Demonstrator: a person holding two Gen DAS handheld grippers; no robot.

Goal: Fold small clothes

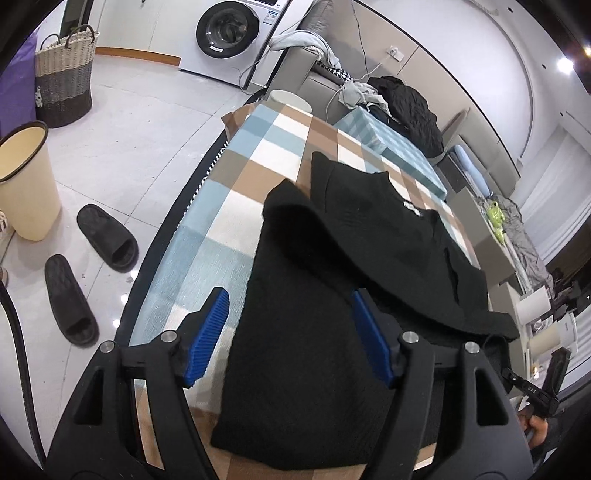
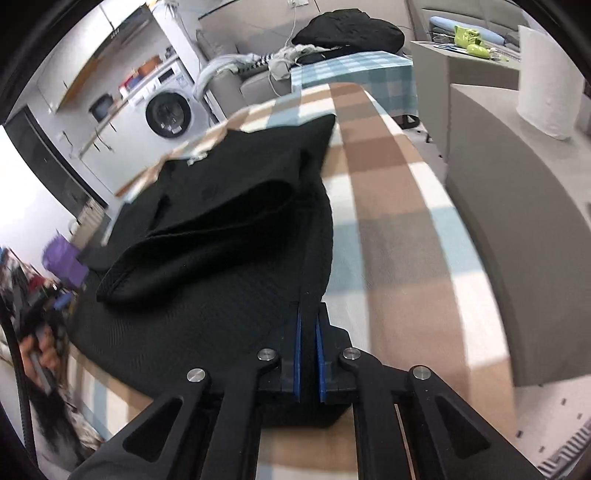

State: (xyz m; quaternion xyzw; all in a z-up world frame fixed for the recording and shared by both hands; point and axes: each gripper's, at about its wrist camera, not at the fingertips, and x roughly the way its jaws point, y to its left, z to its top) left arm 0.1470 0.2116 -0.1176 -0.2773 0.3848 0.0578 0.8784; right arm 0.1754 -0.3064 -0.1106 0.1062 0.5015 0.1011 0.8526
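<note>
Clothes are lying on the checked tablecloth (image 1: 236, 206), and the one being folded is a black knit top (image 1: 306, 369). It is lying flat in the middle of the table so there is room to fold it. 1 sleeve (image 1: 314, 229) is already lying across the body of the top, which looks like a fold partly made. The rest of the top, with a small white label (image 1: 412, 209), is spreading away toward the far side of the table.

The left gripper (image 1: 288, 332) is hanging over the near part of the top with its 2 blue pads spread wide apart. Nothing is pinched between them. The cloth is lying under the gap, so this hand looks ready to come down and grab.

The right gripper (image 2: 308, 332) is sitting at the near edge of the top with its pads pressed close together. The hem is running right up to the tips, and dark cloth is showing in the thin gap. I think it is pinching the edge so it can lift it, but the cloth is dark and I cannot be fully sure.

A person's hand (image 2: 40, 354) is showing at the side, holding the other tool.

On the floor, 2 black slippers (image 1: 105, 236) and a cream bin (image 1: 26, 184) are sitting out of the way. A washing machine (image 1: 229, 33) is standing far behind.
</note>
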